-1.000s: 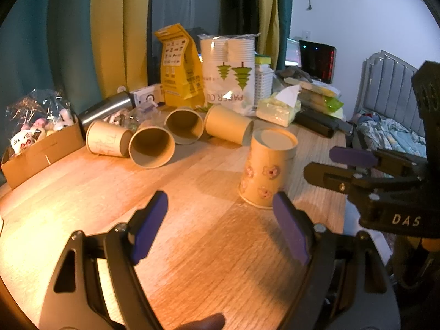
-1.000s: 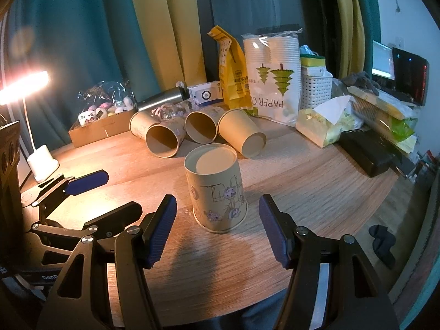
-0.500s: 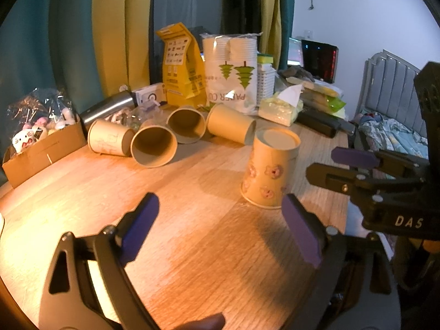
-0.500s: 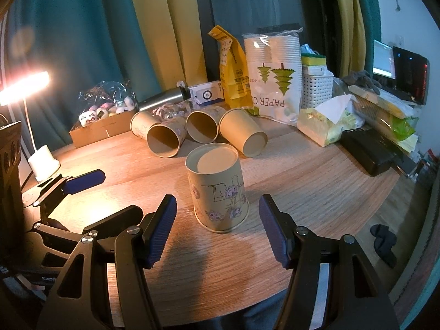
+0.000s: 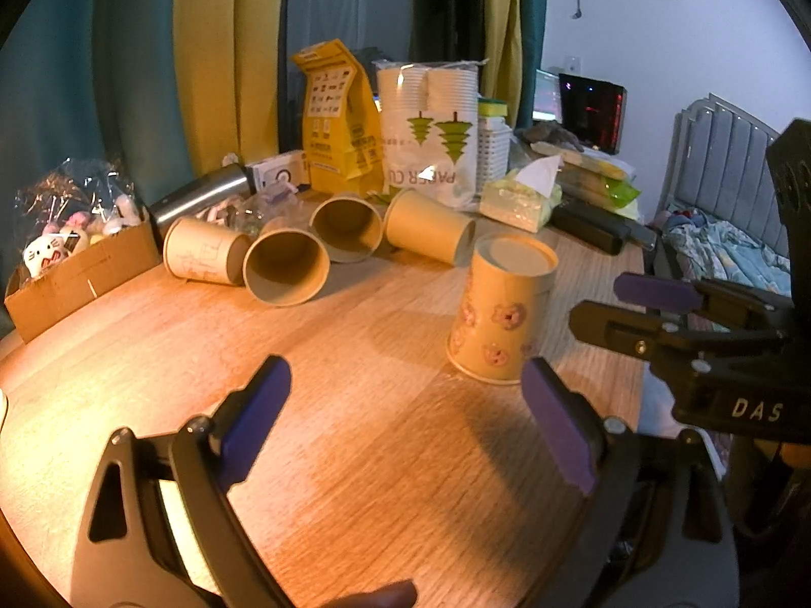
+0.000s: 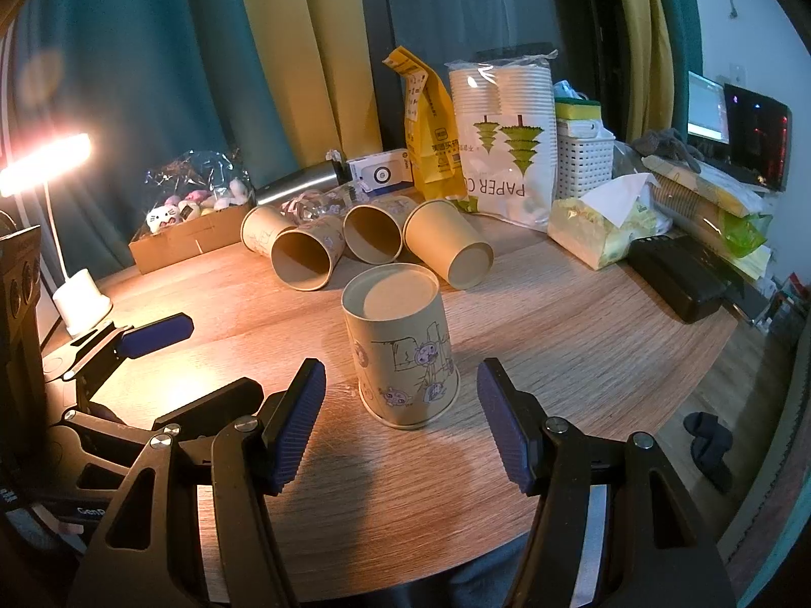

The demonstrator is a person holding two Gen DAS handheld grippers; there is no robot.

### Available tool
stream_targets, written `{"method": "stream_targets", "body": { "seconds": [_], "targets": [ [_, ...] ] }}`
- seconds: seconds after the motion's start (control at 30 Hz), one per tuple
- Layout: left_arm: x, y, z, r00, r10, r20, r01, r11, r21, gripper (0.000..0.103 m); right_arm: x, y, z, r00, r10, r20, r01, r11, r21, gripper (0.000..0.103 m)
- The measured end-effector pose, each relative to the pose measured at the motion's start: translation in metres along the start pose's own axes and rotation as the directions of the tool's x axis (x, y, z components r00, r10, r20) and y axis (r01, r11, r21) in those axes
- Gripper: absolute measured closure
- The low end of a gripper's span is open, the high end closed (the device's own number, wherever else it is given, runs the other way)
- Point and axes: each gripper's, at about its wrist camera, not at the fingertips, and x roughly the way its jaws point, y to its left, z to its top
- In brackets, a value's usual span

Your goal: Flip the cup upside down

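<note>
A paper cup with cartoon drawings (image 6: 403, 349) stands upside down on the wooden table (image 6: 583, 334), base up, mouth on the wood. It also shows in the left wrist view (image 5: 499, 311). My right gripper (image 6: 400, 423) is open and empty, its blue pads just short of the cup on either side, not touching. My left gripper (image 5: 405, 428) is open and empty, left of the cup and back from it; it also shows in the right wrist view (image 6: 152, 337). The right gripper shows at the right of the left wrist view (image 5: 659, 294).
Several paper cups (image 6: 304, 256) lie on their sides behind the standing cup. Behind them are a bag of paper cups (image 6: 507, 142), a yellow bag (image 6: 426, 126), a steel flask (image 6: 299, 187), a tissue pack (image 6: 603, 223), a cardboard box (image 6: 177, 238) and a lamp (image 6: 76, 294).
My left gripper's jaws have opened wider and it has drawn back slightly. The cup and the right gripper have hardly moved.
</note>
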Motion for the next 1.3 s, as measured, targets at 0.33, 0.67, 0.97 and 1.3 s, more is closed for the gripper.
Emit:
{"method": "stream_targets", "body": {
  "seconds": [0.33, 0.67, 0.97, 1.3],
  "targets": [
    [0.0, -0.0001, -0.0001, 1.0, -0.001, 0.0, 0.001, 1.0, 0.0, 0.009, 0.0, -0.0008, 0.0002, 1.0, 0.001, -0.002, -0.001, 1.0, 0.003, 0.038],
    [-0.0001, 0.0002, 0.0, 1.0, -0.001, 0.0, 0.001, 1.0, 0.001, 0.009, -0.0012, 0.0015, -0.0003, 1.0, 0.002, -0.003, -0.002, 1.0, 0.005, 0.038],
    [0.0004, 0.0005, 0.0002, 1.0, 0.002, -0.004, -0.002, 1.0, 0.0, 0.009, -0.0011, 0.0008, 0.0, 1.0, 0.003, -0.005, -0.003, 1.0, 0.006, 0.038],
    [0.0052, 0.0031, -0.0028, 1.0, 0.013, -0.013, -0.013, 1.0, -0.005, 0.009, -0.0012, 0.0007, 0.0004, 1.0, 0.004, -0.006, -0.004, 1.0, 0.005, 0.038]
  ]
}}
